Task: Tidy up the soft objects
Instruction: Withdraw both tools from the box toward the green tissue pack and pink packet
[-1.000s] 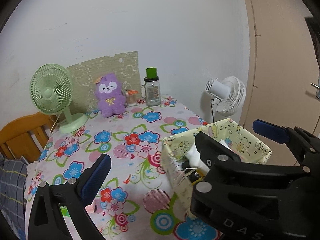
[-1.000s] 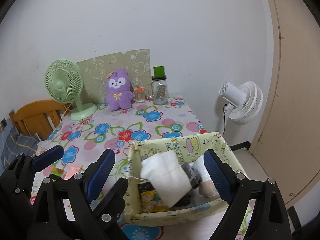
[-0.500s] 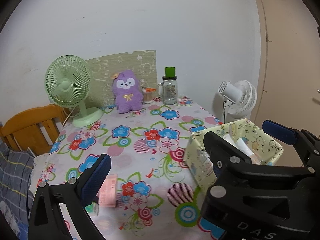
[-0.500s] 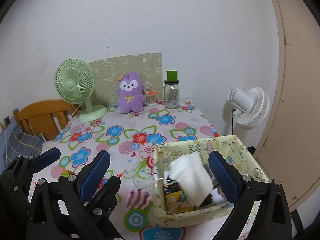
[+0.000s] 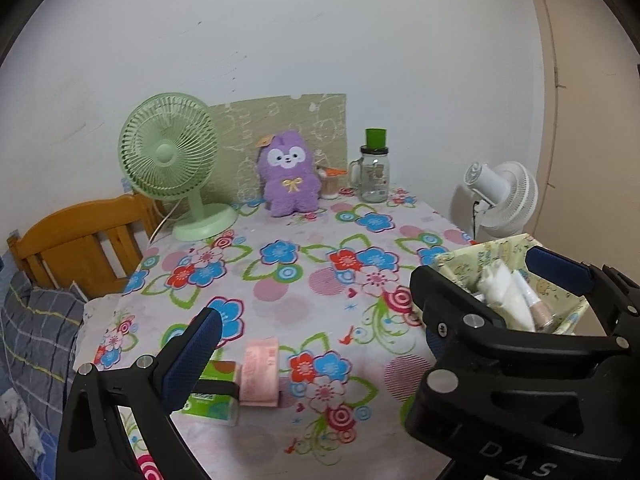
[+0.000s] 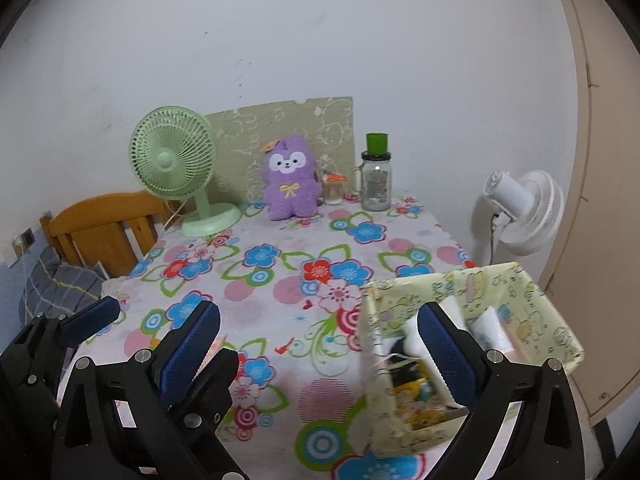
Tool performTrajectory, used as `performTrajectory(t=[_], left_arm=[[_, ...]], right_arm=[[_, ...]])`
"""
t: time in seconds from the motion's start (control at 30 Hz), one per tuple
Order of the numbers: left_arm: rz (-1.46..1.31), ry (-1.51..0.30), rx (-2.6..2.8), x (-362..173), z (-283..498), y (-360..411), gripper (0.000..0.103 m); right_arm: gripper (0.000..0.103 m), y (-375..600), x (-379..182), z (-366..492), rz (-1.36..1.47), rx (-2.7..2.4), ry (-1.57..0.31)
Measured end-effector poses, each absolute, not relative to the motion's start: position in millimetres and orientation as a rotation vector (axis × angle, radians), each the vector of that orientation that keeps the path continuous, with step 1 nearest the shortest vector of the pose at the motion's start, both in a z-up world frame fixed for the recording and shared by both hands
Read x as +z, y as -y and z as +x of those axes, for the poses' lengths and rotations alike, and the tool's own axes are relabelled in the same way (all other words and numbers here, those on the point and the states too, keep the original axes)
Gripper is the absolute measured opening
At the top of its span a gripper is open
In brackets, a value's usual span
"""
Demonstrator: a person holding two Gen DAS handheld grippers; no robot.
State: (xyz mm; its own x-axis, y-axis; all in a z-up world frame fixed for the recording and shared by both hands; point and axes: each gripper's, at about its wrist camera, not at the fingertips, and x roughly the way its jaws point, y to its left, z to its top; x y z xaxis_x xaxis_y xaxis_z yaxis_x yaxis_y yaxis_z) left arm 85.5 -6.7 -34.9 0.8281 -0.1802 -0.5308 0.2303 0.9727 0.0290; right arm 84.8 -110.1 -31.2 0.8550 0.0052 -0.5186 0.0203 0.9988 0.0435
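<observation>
- Left wrist view: the left gripper [image 5: 368, 304] hangs over a table under a flowered tablecloth [image 5: 288, 280]. Only one of its blue pads [image 5: 192, 356] is clearly its own, so I cannot tell how far its fingers stand apart.
- Just past that pad a pink packet [image 5: 260, 372] lies on the cloth, touching a green packet [image 5: 210, 398] on its left.
- The black frame low on the right belongs to the right gripper [image 5: 558, 276], whose far blue pad reaches in front of the fabric basket [image 5: 568, 300].
- The basket, pale yellow with cartoon prints, sits at the right edge of the table. White rolled cloths [image 5: 504, 296] and a beige bottle [image 5: 542, 312] show inside it.
- Right wrist view: the right gripper [image 6: 320, 344] has its fingers spread wide with nothing pinched between them. Its right pad [image 6: 444, 348] overlaps the basket [image 6: 532, 300] in the picture, but whether it dips inside I cannot tell.
- The left gripper [image 6: 92, 320] shows at the lower left as a black frame and one blue pad.
- At the far end a purple plush toy [image 6: 290, 178] sits upright against a green patterned board [image 6: 320, 128], between a green desk fan [image 6: 176, 164] and a glass jar [image 6: 376, 182] with a green cup on top.
- A white fan [image 6: 524, 208] stands beyond the right edge, and a wooden chair [image 6: 108, 224] at the left.
</observation>
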Motion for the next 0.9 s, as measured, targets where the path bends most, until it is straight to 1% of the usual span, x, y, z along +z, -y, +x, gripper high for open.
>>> performTrajectory(t=[0.33, 0.9], left_arm=[[0.074, -0.593, -0.161, -48, 96, -22, 0.103], [0.062, -0.7, -0.116, -88, 125, -55, 0.103]], right_arm=[[0.1, 84, -44, 98, 0.033, 0.029, -0.568], [0.1, 53, -85, 127, 0.034, 0.056, -0.663]])
